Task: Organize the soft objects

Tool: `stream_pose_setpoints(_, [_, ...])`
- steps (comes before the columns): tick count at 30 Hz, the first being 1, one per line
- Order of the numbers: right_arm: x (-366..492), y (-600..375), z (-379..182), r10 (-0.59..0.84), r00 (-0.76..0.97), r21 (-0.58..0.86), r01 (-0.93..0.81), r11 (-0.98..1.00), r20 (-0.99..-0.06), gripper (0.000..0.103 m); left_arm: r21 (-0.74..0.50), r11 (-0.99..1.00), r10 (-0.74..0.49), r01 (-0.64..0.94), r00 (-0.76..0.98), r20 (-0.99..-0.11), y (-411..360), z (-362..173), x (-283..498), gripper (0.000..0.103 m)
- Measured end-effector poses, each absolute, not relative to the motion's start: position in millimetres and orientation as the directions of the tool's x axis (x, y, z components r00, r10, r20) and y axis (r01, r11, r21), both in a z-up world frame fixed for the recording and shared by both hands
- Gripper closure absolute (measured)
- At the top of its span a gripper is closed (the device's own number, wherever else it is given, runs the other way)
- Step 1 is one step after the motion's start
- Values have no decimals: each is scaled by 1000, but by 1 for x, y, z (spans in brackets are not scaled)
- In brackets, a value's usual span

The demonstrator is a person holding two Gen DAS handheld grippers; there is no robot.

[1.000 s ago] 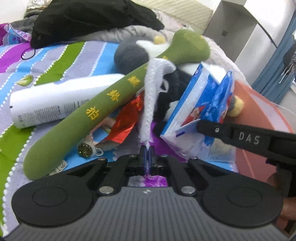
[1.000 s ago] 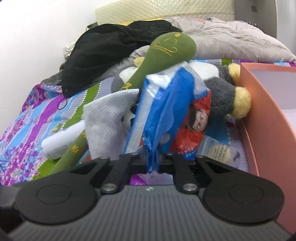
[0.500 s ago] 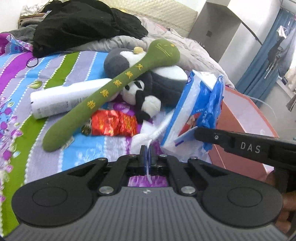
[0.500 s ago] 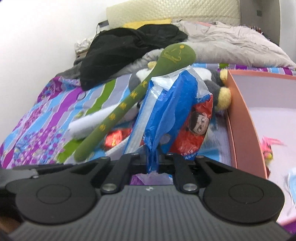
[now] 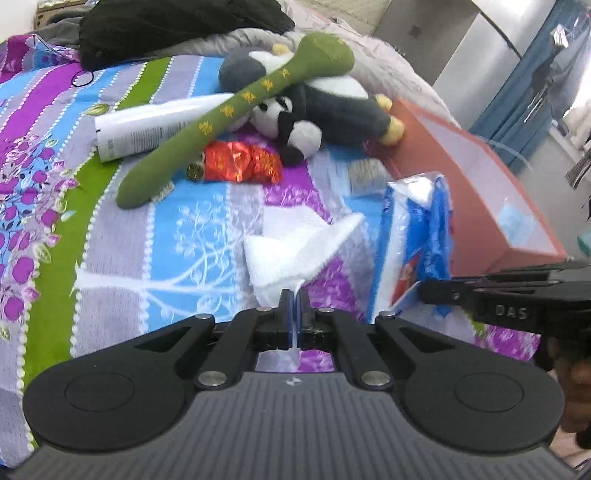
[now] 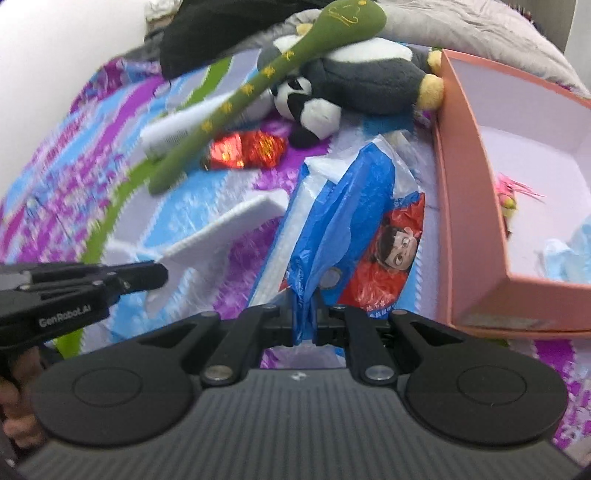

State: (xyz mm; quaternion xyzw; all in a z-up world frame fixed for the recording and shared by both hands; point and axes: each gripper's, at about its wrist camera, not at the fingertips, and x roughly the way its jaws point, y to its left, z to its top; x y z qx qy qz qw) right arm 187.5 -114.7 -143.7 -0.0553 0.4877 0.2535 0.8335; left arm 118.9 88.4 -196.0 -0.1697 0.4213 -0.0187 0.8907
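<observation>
My left gripper (image 5: 294,295) is shut on a corner of a white cloth (image 5: 295,251), which hangs lifted above the striped bedspread (image 5: 147,236). My right gripper (image 6: 306,295) is shut on a blue and red plastic tissue pack (image 6: 351,236), held up just left of the pink box (image 6: 465,177). In the left wrist view the pack (image 5: 417,240) and the right gripper's black fingers (image 5: 454,293) show at the right. In the right wrist view the white cloth (image 6: 221,232) and the left gripper's fingers (image 6: 147,275) show at the left.
Behind lie a long green plush stick (image 5: 236,110), a grey penguin plush (image 5: 332,99), a small panda plush (image 5: 291,125), a white tube (image 5: 147,125), a red foil packet (image 5: 240,166) and black clothing (image 5: 177,26). The pink box holds a blue mask (image 6: 565,254) and a pink item (image 6: 509,192).
Both grippers pulled back from the plush pile and rose, carrying the cloth and the tissue pack toward the box. The cloth came off the green stick and now hangs free.
</observation>
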Motion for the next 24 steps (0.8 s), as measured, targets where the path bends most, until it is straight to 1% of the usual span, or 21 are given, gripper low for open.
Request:
stream_pose_setpoints(2, [179, -117, -148, 342, 403, 121, -482, 868, -849, 90, -341, 935, -207, -95, 637, -743, 86, -202, 118, 100])
stream_pose_setpoints(3, [176, -119, -150, 339, 402, 120, -479, 870, -851, 87, -357, 929, -220, -93, 638, -738, 86, -204, 117, 100])
stream_pose_setpoints(5, [175, -125, -157, 341, 396, 140, -456, 879, -853, 82, -381, 921, -246, -83, 636, -732, 84, -206, 118, 86])
stream_pose_setpoints(6, [174, -127, -160, 338, 395, 145, -443, 884, -854, 73, -390, 917, -256, -76, 637, -727, 84, -207, 119, 63])
stream_pose_setpoints(7, [174, -128, -163, 335, 397, 148, -433, 889, -854, 63, -393, 917, -258, -73, 645, -720, 83, -206, 119, 43])
stream_pose_setpoints(8, [173, -129, -164, 334, 402, 149, -426, 892, -853, 59, -391, 918, -253, -69, 657, -710, 82, -205, 119, 39])
stream_pose_setpoints(9, [173, -130, -166, 332, 407, 150, -418, 896, -851, 56, -388, 919, -250, -63, 668, -701, 81, -204, 121, 38])
stream_pose_setpoints(12, [170, -128, -168, 329, 421, 132, -431, 892, -845, 53, -386, 920, -243, -67, 676, -696, 80, -210, 129, 37])
stream_pose_setpoints(14, [168, -125, -168, 321, 443, 104, -446, 889, -837, 53, -350, 932, -206, -90, 663, -719, 78, -218, 138, 37])
stream_pose_setpoints(17, [172, -124, -174, 293, 461, 96, -403, 910, -838, 53, -296, 947, -149, -123, 649, -746, 78, -229, 146, 37])
stream_pose_setpoints(24, [179, -122, -188, 244, 489, 75, -339, 938, -838, 53, -273, 952, -129, -140, 625, -770, 82, -252, 154, 38])
